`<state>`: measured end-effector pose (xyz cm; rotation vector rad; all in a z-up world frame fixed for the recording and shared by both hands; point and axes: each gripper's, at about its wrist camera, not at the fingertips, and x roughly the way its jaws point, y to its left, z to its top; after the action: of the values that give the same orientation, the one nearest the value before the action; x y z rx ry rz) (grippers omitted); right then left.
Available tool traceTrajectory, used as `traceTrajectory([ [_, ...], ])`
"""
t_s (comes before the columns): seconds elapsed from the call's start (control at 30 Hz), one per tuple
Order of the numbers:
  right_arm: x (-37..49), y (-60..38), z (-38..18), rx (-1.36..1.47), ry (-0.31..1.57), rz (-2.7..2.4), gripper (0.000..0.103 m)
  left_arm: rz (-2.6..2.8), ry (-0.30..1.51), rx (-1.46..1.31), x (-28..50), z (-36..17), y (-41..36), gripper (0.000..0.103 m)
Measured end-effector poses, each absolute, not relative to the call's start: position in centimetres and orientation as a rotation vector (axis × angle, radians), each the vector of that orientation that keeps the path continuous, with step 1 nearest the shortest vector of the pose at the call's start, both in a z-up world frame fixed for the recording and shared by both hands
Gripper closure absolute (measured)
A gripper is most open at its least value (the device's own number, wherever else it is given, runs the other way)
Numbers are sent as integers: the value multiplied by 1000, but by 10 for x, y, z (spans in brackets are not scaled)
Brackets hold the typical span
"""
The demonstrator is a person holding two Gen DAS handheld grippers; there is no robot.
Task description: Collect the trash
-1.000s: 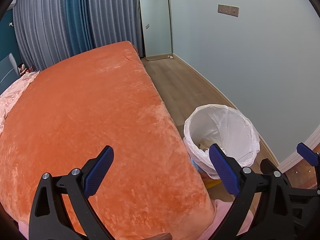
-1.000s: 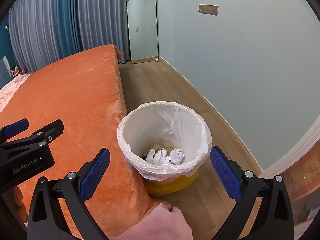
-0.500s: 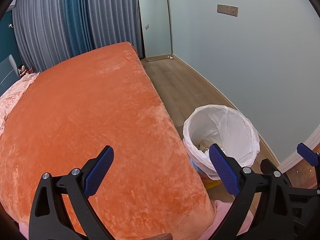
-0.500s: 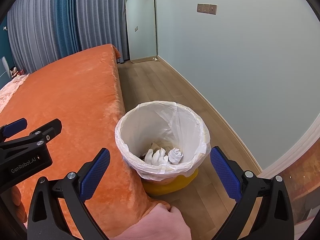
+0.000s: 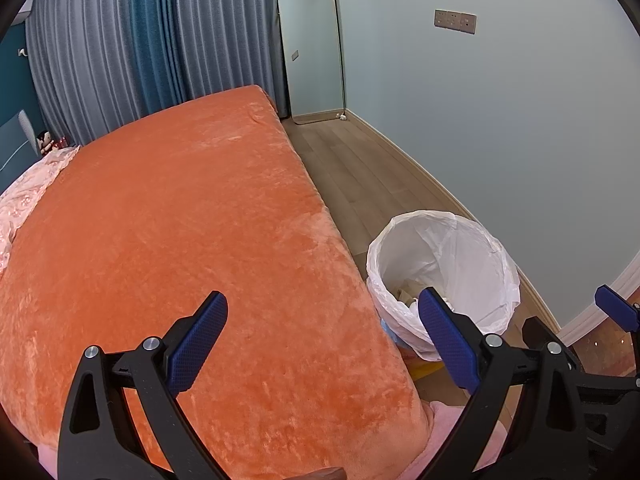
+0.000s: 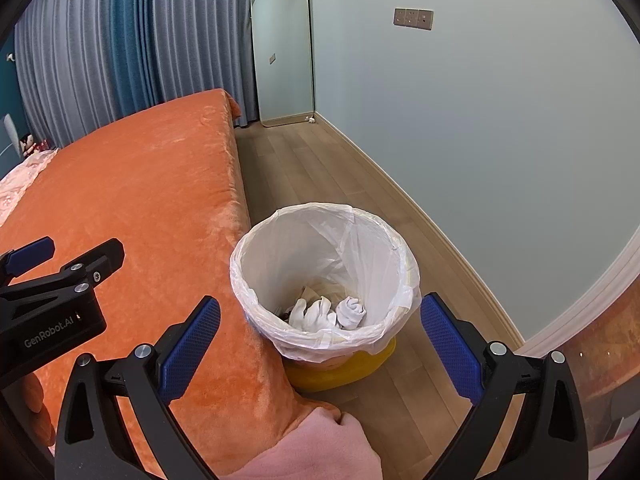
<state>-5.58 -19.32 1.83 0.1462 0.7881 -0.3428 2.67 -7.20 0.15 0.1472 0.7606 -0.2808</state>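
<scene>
Both the left gripper (image 5: 322, 332) and right gripper (image 6: 320, 334) hover with jaws wide, empty. Crumpled white tissues (image 6: 326, 314) lie inside the lined trash bin (image 6: 280, 248) beside the orange bed (image 5: 168, 220).

Bedroom. Bed (image 5: 168, 240) with orange plush blanket fills the left side; pink patterned bedding (image 5: 28, 196) at its far left edge. Wood plank floor (image 6: 320, 168) runs between bed and a pale blue-grey wall (image 6: 500, 128) with light baseboard (image 6: 404, 196). Full-length mirror (image 6: 282, 48), thin gold frame, leans in the far corner. Grey and teal pleated curtains (image 5: 152, 48) behind the bed. Switch/outlet plate (image 6: 413, 19) on the wall. Even, soft light.
</scene>
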Motion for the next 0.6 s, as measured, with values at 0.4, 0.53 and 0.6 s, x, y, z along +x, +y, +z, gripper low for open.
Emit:
traceTrajectory([
  [0.4,-56,-192,19,142,788,-344,7,-281,759,149,26,3,-72,11],
  [0.53,-56,-191,19,142,787,-345,7,-285,754,159,25,3,-73,11],
  [0.6,-56,-191,20,141,786,-345,7,-287,754,159,24,3,-74,11],
])
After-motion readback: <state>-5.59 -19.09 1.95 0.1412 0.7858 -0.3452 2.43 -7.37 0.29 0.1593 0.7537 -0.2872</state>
